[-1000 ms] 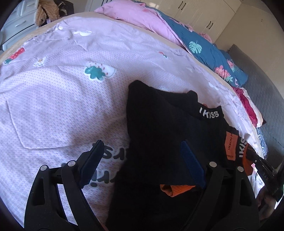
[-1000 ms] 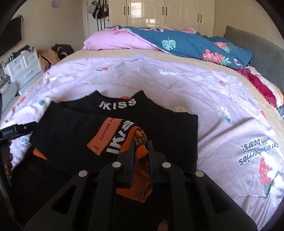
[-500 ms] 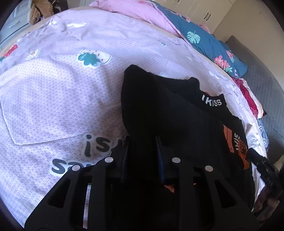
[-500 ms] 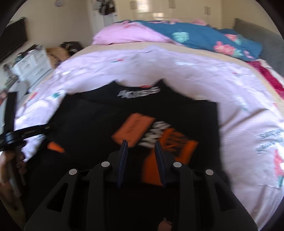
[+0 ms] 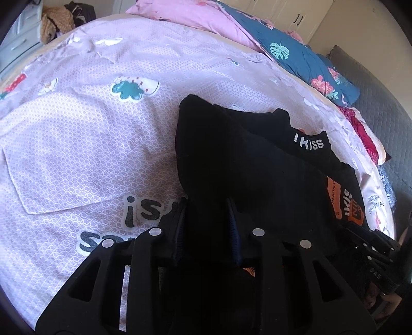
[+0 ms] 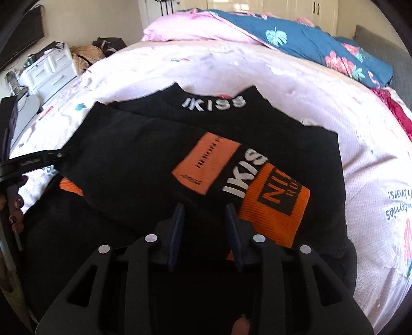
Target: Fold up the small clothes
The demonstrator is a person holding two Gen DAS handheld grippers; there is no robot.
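Observation:
A black top (image 6: 144, 154) with an "IKISS" collar and orange patches lies partly folded on the pink bed sheet (image 6: 296, 92); it also shows in the left wrist view (image 5: 247, 165). An orange cuff (image 6: 275, 208) lies flat on it. My left gripper (image 5: 207, 226) is closed down on a bunched fold of black fabric at the top's left edge. My right gripper (image 6: 203, 232) hovers over the top beside the orange cuff, jaws narrowly apart with only flat fabric below them. The other gripper shows at the left edge (image 6: 33, 162).
A pink pillow (image 5: 195, 15) and a blue floral quilt (image 6: 309, 38) lie at the bed's far side. A white dresser (image 6: 49, 69) stands left of the bed. A grey headboard (image 5: 381, 103) and red clothes (image 5: 365, 134) are at the right.
My left gripper went from wide open to closed on the top's black fabric. My right gripper let go of the orange cuff, which now lies flat, and its jaws opened a little.

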